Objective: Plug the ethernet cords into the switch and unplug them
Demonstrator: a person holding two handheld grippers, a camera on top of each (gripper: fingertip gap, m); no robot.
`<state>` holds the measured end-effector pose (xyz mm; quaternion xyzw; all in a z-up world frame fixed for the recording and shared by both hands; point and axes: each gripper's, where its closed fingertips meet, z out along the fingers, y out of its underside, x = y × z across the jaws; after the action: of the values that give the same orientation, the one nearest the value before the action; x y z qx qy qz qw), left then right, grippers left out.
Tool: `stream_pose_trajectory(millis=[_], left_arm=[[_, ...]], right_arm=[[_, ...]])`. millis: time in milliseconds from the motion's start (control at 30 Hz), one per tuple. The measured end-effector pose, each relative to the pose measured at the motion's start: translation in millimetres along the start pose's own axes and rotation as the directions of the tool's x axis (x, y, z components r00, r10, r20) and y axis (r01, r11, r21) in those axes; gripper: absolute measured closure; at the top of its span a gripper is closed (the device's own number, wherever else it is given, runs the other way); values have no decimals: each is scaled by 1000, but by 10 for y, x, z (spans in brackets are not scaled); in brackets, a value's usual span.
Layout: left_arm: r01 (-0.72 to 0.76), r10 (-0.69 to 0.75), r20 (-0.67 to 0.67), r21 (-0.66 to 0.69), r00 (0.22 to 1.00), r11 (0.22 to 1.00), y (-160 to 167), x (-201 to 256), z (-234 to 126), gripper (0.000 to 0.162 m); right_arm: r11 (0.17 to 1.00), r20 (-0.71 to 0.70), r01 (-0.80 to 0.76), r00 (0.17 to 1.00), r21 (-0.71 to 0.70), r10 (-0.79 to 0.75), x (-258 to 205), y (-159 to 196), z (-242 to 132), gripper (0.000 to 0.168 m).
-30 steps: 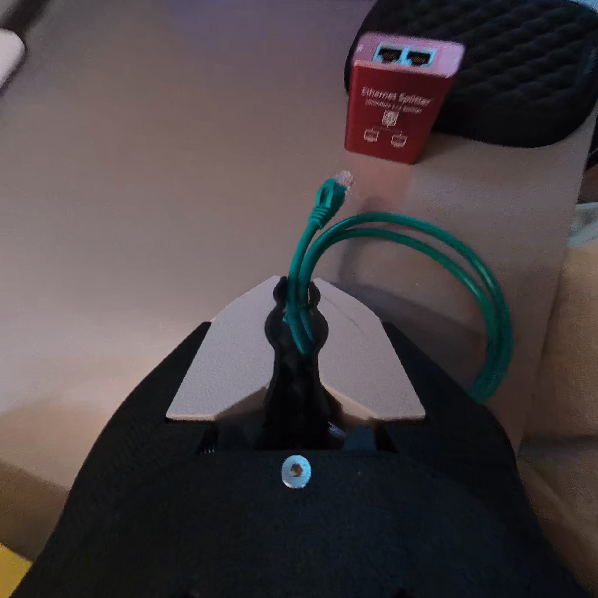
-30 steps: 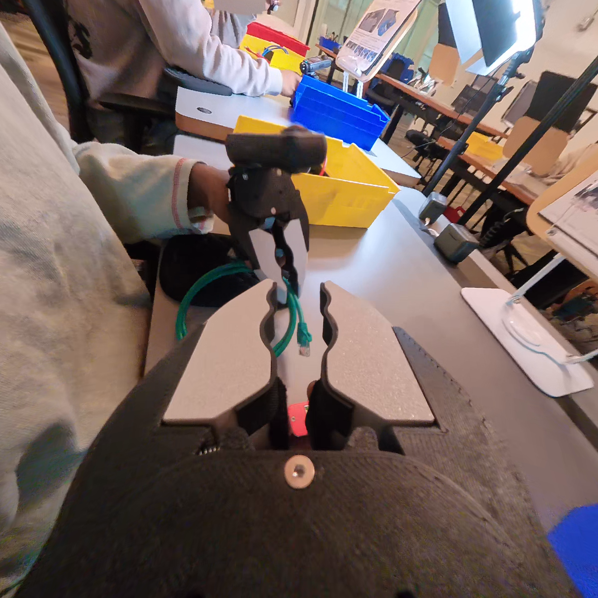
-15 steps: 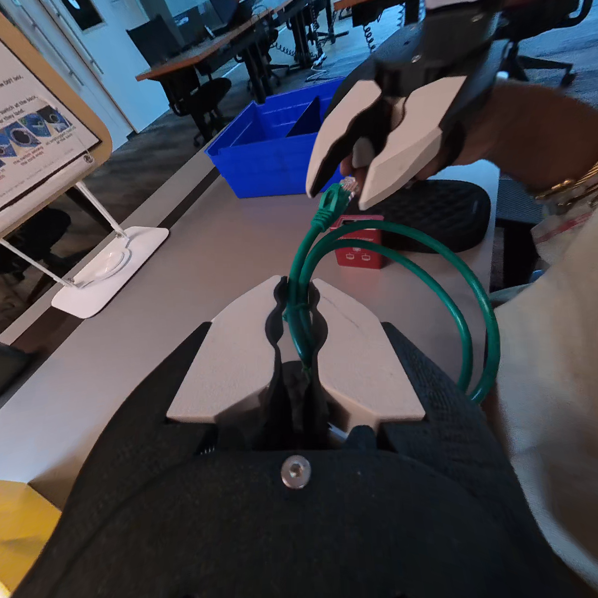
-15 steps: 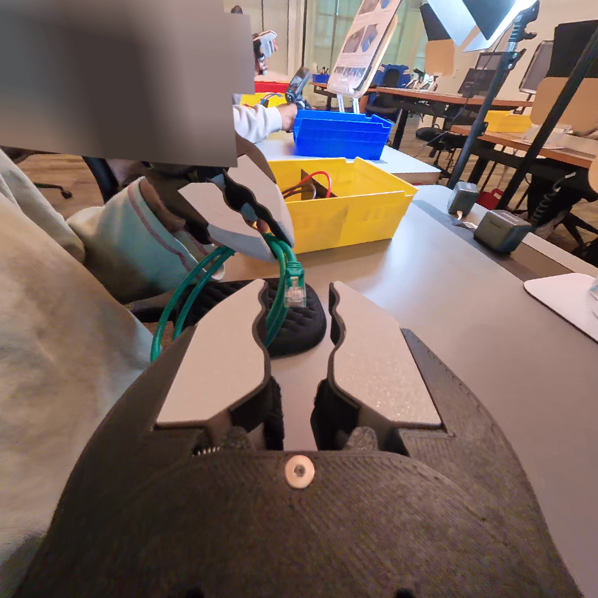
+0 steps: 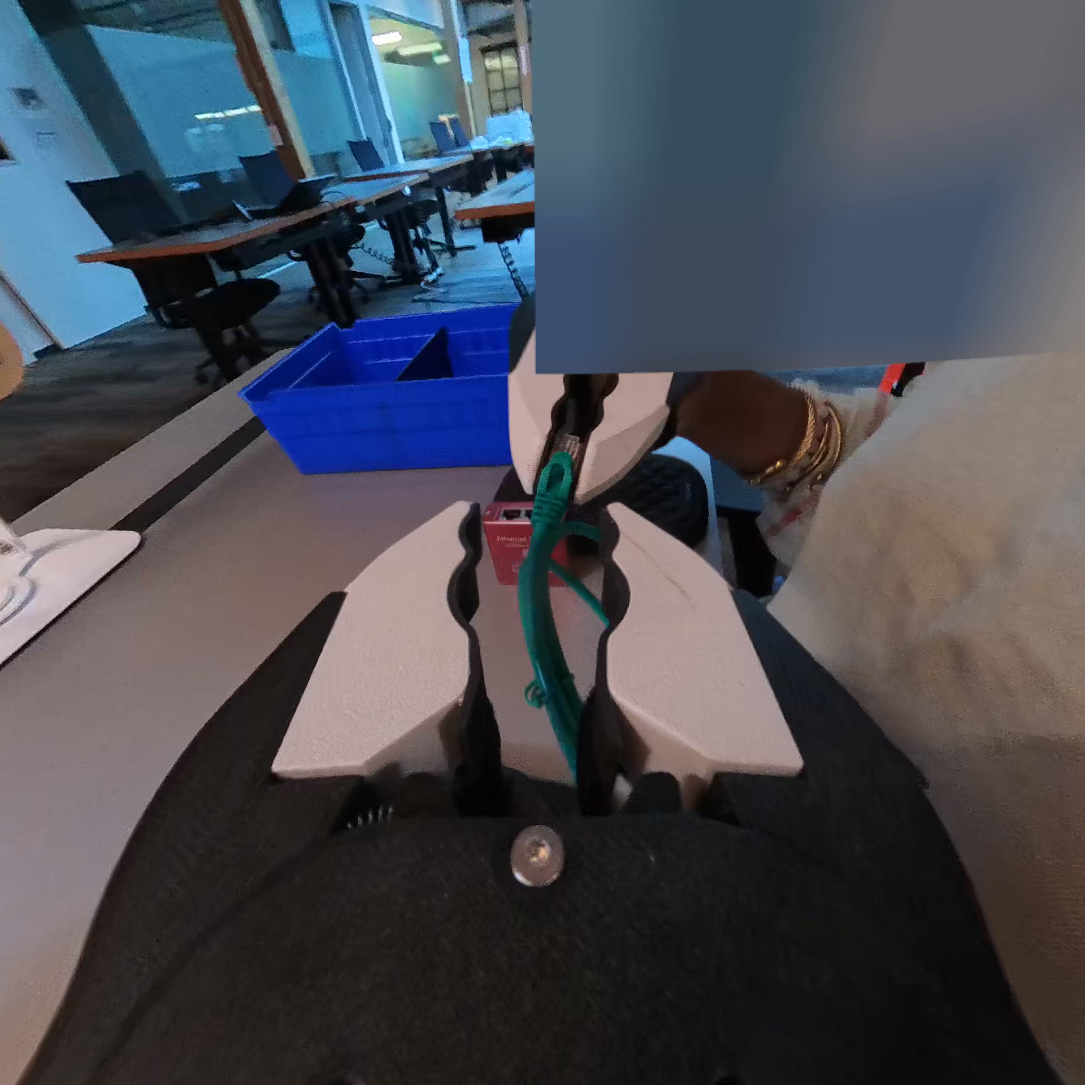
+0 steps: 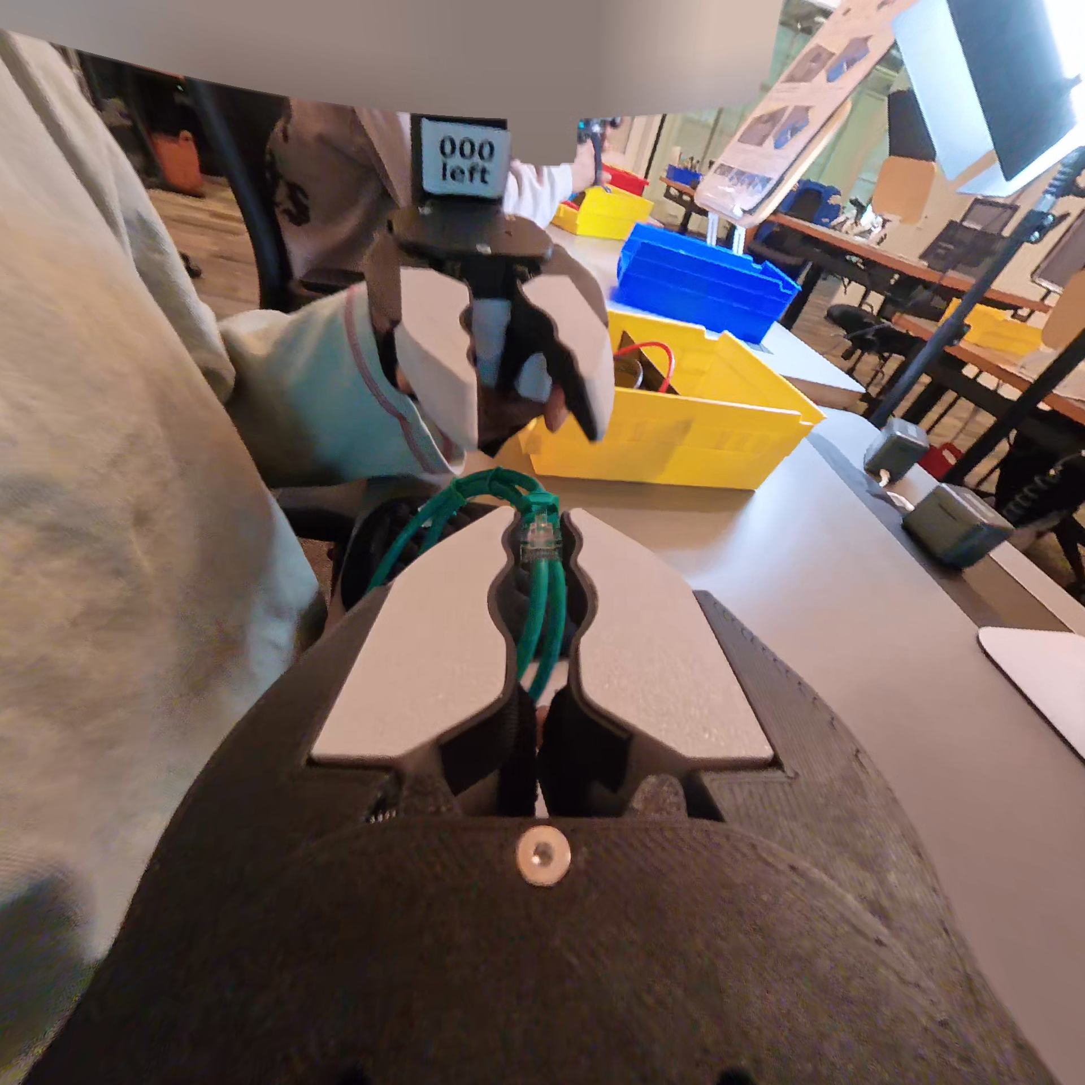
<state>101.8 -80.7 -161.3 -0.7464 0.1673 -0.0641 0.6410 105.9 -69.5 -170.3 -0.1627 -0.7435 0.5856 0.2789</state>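
Observation:
A green ethernet cord (image 5: 543,616) hangs in the air above the grey table (image 5: 235,587). My right gripper (image 6: 541,519) is shut on the cord's clear plug (image 6: 540,537), with the coils looping off to the left. The left wrist view shows the same grasp, the right gripper (image 5: 558,490) pinching the plug (image 5: 568,443). My left gripper (image 5: 537,516) is open. The cord runs loose between its fingers, close to the right one. It also shows open in the right wrist view (image 6: 528,423). The red switch box (image 5: 505,543) stands on the table beyond the left fingertips.
A black quilted pad (image 5: 669,499) lies behind the switch. A blue bin (image 5: 381,411) stands at the far table edge. A yellow bin (image 6: 675,434) stands behind the left gripper. Grey adapters (image 6: 951,522) and a white stand base (image 6: 1045,675) lie to the right.
My right gripper has closed on the cord's plug. My left gripper has opened and let go of the cord, which now hangs from the right gripper.

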Motion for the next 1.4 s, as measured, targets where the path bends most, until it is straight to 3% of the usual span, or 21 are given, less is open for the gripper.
stream_pose_trajectory(millis=[67,167,333,600,867,967,1033,1100,1167,1300,1400], left_arm=[[-46,46,-4,-44,999,998,73,14,69,129],[-33,33,-47,9,998,999,15,87,101,140],[-47,48,-69,21,996,999,17,142,106,150],[-22,25,-100,30,995,999,25,199,129,146],[3,1,-101,41,995,999,16,210,136,152],[49,-54,-118,-48,992,998,93,228,128,152],[2,-14,-83,-140,996,990,163,200,88,152],[-36,32,-22,-220,999,975,201,105,-28,152],[-37,37,-5,-252,999,967,201,65,-132,152],[-41,52,29,-295,998,955,274,-12,-208,152],[-29,33,13,-278,999,960,292,23,-171,152]], right_arm=[[998,39,-11,999,66,8,-47,-72,5,156],[988,73,-36,997,148,25,-82,-142,-10,156],[984,101,-53,994,170,36,-118,-127,2,156],[976,119,-59,992,210,35,-145,-179,-28,156],[970,128,-64,991,233,35,-170,-204,-38,156],[981,120,-49,992,190,26,-188,-147,-19,156],[993,72,33,997,111,-41,-186,-74,-48,154],[993,-36,94,995,72,-91,-64,-74,-234,120],[994,-116,106,987,-14,-107,68,41,-477,105],[939,-130,45,987,-340,-94,262,727,-829,73],[931,-78,-43,997,-363,15,316,1024,-849,65]])
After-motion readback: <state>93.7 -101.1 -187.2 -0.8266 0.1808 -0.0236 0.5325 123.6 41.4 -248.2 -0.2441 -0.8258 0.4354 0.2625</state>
